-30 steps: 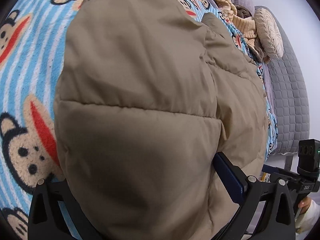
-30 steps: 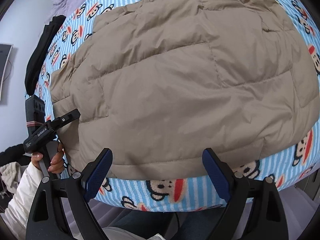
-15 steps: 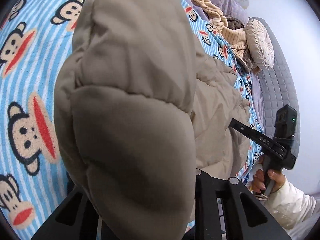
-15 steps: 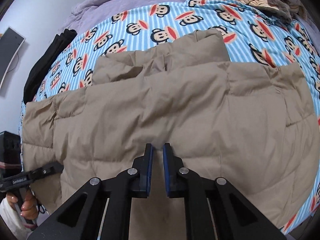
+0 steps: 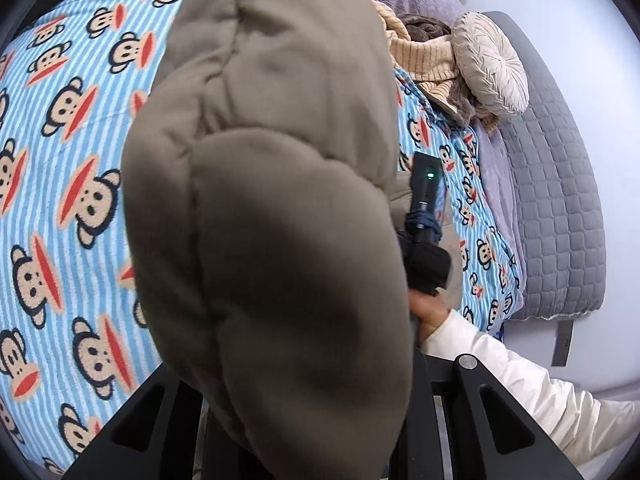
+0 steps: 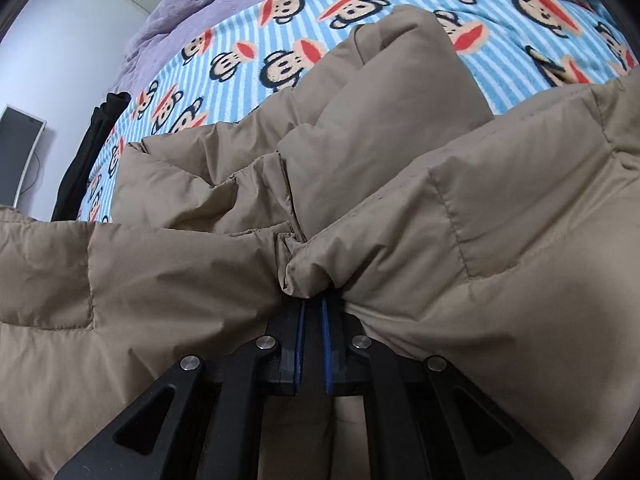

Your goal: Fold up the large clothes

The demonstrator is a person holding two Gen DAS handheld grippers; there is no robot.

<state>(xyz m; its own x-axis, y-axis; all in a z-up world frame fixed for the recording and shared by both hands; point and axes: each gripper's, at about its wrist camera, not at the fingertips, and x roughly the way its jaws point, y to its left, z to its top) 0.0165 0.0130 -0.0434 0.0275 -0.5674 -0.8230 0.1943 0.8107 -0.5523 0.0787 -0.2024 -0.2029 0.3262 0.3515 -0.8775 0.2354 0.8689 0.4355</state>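
Our right tongs [image 6: 311,316] pinch a fold of the jacket [image 6: 460,240], blue pads nearly together. Our left tongs [image 5: 308,432] lift another bulky part of it off the bed [image 5: 60,168]; puffed fabric buries their tips, so we cannot tell their opening. We judge the slick padding could slide free or spring open under uneven pulling. The jacket's far edges stay hidden.
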